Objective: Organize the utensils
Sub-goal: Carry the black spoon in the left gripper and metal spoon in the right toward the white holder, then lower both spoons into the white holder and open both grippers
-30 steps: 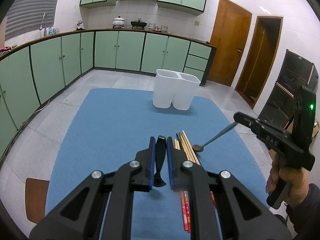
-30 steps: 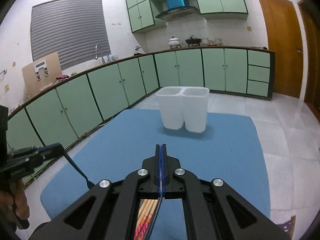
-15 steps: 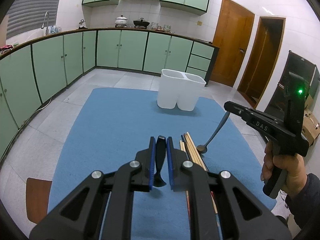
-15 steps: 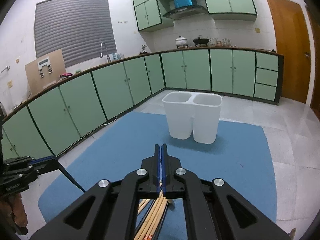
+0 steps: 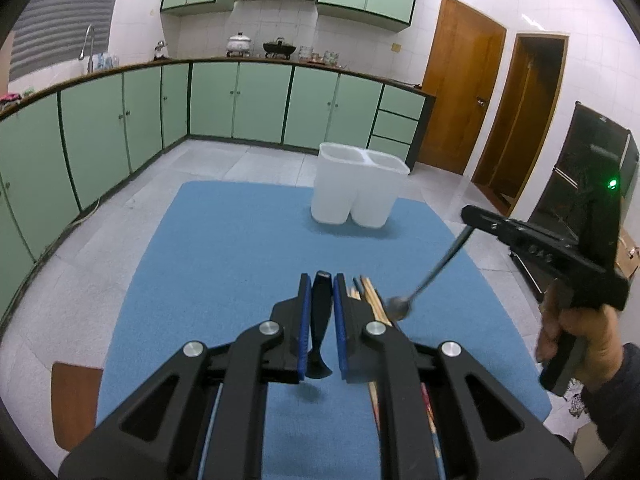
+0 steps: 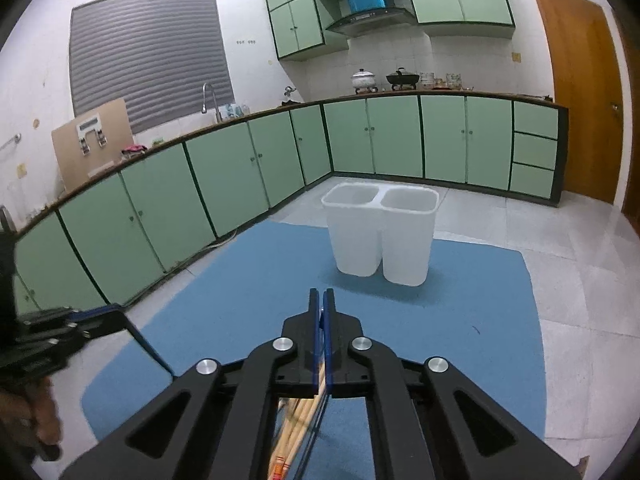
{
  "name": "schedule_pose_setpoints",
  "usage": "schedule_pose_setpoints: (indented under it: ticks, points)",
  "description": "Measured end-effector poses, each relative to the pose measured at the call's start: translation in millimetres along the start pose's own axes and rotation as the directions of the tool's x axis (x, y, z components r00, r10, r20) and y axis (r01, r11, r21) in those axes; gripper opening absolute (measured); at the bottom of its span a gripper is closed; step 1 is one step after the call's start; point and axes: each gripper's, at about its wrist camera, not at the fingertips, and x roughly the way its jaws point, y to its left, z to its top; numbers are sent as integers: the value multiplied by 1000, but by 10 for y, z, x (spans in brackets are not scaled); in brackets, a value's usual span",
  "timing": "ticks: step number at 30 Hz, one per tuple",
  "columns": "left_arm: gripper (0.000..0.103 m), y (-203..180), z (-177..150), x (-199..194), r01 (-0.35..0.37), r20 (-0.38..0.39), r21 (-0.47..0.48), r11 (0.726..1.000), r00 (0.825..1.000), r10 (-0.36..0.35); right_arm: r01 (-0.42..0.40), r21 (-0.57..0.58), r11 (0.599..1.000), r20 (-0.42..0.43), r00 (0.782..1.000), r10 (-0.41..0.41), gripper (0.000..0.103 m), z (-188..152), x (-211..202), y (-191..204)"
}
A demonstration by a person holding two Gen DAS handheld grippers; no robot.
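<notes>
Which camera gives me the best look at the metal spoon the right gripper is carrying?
The left wrist view: the metal spoon shows whole, hanging bowl-down from the right gripper above the blue mat. In the right wrist view, only a sliver shows edge-on between the shut fingers.

No legible text anywhere.

A white two-compartment plastic holder [image 5: 358, 190] is set upright on the far part of a blue mat [image 5: 224, 264], which is spread on a pale tiled floor [image 5: 100, 264]. A bundle of wooden chopsticks [image 5: 370, 294] is laid on the near part of the mat, well apart from the holder. Green base cabinets [image 5: 256, 102] are ranged behind and left of the mat; a brown wooden door [image 5: 460, 84] is placed to their right.
</notes>
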Motion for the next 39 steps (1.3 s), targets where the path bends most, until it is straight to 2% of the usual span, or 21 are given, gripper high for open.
schedule_pose_setpoints:
  ticks: [6,11,17,23,28,32,36,39]
  points:
    - [10,-67,276,-6,33,39,30,999,999,-34,-1,-42,999,18,1000,2,1,317,-266,47]
    - [10,-173,584,51,83,51,78,993,995,-87,34,-102,994,35,999,-30,1,581,-418,127]
    - [10,-359,1231,179,127,99,153,980,985,-143,103,-153,983,85,992,-91,2,1109,-367,117]
    - [10,-426,1815,515,140,131,185,973,978,-165,183,-141,973,121,979,-166,1,1598,28,-35]
    - [10,-580,2257,1070,124,162,220,968,973,-162,229,-126,965,98,971,-217,1,1757,578,-293]
    - [10,-608,2330,1561,102,150,227,969,979,-139,252,-122,960,63,967,-246,1,1725,982,-512]
    - [10,-527,2215,2036,93,90,212,973,989,-114,247,-108,963,31,969,-245,1,1608,1287,-681]
    - [10,-396,2098,2198,93,60,184,978,993,-106,226,-80,971,7,974,-226,2,1514,1405,-765]
